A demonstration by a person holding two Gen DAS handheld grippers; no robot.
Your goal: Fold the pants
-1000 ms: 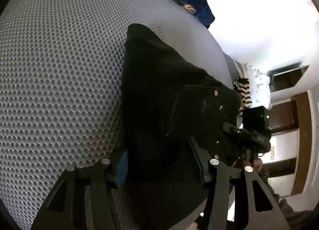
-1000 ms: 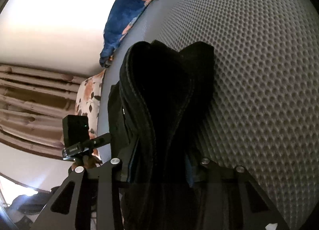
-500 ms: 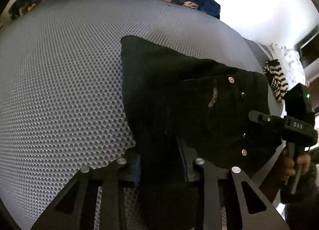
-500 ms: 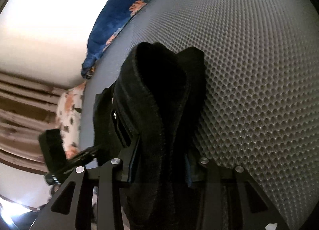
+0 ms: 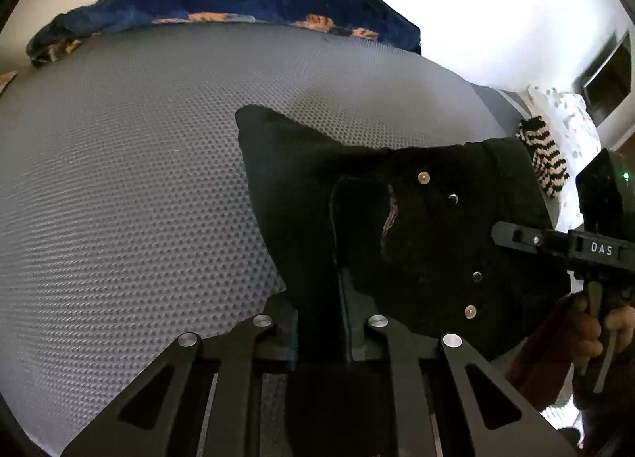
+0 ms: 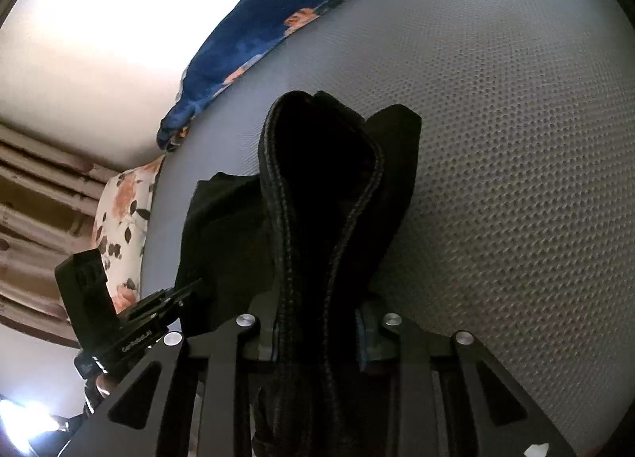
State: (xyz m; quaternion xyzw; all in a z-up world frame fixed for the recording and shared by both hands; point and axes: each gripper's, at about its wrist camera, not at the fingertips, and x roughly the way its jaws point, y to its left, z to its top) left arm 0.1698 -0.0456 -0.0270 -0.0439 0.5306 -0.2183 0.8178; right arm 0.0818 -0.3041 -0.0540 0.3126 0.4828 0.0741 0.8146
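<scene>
The black pants hang bunched above a grey mesh mattress. Rivets and a pocket seam show on them in the left wrist view. My left gripper is shut on a fold of the pants. My right gripper is shut on the stitched waistband of the pants, which loops up between its fingers. The right gripper's body also shows at the right edge of the left wrist view, held by a hand. The left gripper's body shows at the lower left of the right wrist view.
A dark blue floral blanket lies along the mattress's far edge. A striped black-and-white cloth and a white patterned pillow sit at the right. A floral pillow and curtains are at the left in the right wrist view.
Both grippers keep hold of the pants. The left gripper has tilted up and lifted, so the blue blanket and more mattress come into view; the pants have spread out towards the right gripper.
</scene>
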